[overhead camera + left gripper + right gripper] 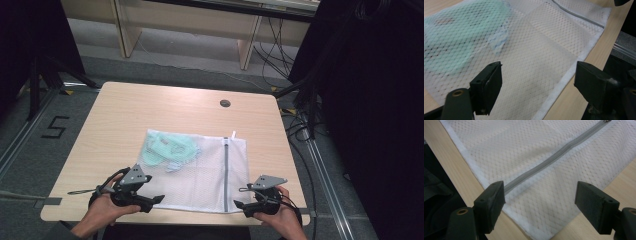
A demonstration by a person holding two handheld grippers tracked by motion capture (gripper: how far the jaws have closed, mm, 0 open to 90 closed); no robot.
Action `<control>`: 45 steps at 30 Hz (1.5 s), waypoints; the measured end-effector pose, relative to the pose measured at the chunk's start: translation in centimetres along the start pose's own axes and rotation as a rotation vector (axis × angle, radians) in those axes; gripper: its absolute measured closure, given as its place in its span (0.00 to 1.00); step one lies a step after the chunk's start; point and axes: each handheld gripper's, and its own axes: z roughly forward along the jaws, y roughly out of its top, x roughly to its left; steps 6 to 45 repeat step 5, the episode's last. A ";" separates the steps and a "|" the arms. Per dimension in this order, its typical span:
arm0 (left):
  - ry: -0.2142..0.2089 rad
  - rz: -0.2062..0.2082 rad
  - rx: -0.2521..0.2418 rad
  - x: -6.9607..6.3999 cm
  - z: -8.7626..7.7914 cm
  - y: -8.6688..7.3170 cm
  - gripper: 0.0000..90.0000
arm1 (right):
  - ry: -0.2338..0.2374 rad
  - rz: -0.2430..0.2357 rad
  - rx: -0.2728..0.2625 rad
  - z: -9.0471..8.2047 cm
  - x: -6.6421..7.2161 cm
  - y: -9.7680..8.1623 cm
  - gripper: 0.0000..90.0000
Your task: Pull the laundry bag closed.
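Observation:
A white mesh laundry bag (pixel 205 175) lies flat on the wooden table (pixel 125 115), with a grey zipper (pixel 226 170) running down its right part. A mint-green garment (pixel 167 148) shows through the mesh at the bag's upper left. My left gripper (pixel 159 199) is open at the bag's near left corner, its jaws apart over the mesh (pixel 534 75) and green garment (pixel 459 42). My right gripper (pixel 239 204) is open at the near right corner, jaws spread above the zipper (pixel 554 160) and the bag's hem (pixel 474 167).
A round grommet (pixel 225 103) sits near the table's far edge. Black stands and cables (pixel 300 115) crowd the floor to the right, a black tripod (pixel 40 75) stands at the left. The table's near edge (pixel 175 217) lies just under both hands.

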 end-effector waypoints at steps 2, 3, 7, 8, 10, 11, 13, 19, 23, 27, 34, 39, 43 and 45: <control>0.001 0.019 0.002 0.1 -0.1 0.0 0.25 | 0.005 0.019 0.004 0.0 0.2 0.0 0.28; 0.000 0.024 0.001 0.2 0.0 0.0 0.25 | 0.006 0.021 -0.013 0.2 0.3 0.0 0.28; 0.000 0.025 0.006 0.2 0.0 0.0 0.25 | 0.008 0.029 -0.005 0.2 0.3 0.0 0.28; 0.000 0.025 0.006 0.2 0.0 0.0 0.25 | 0.008 0.029 -0.005 0.2 0.3 0.0 0.28; 0.000 0.025 0.006 0.2 0.0 0.0 0.25 | 0.008 0.029 -0.005 0.2 0.3 0.0 0.28; 0.000 0.025 0.006 0.2 0.0 0.0 0.25 | 0.008 0.029 -0.005 0.2 0.3 0.0 0.28; 0.000 0.025 0.006 0.2 0.0 0.0 0.25 | 0.008 0.029 -0.005 0.2 0.3 0.0 0.28; 0.000 0.025 0.006 0.2 0.0 0.0 0.25 | 0.008 0.029 -0.005 0.2 0.3 0.0 0.28; 0.000 0.025 0.006 0.2 0.0 0.0 0.25 | 0.008 0.029 -0.005 0.2 0.3 0.0 0.28; 0.000 0.025 0.006 0.2 0.0 0.0 0.25 | 0.008 0.029 -0.005 0.2 0.3 0.0 0.28; 0.000 0.025 0.006 0.2 0.0 0.0 0.25 | 0.008 0.029 -0.005 0.2 0.3 0.0 0.28; 0.000 0.025 0.006 0.2 0.0 0.0 0.25 | 0.008 0.029 -0.005 0.2 0.3 0.0 0.28; 0.000 0.025 0.006 0.2 0.0 0.0 0.25 | 0.008 0.029 -0.005 0.2 0.3 0.0 0.28; 0.000 0.025 0.006 0.2 0.0 0.0 0.25 | 0.008 0.029 -0.005 0.2 0.3 0.0 0.28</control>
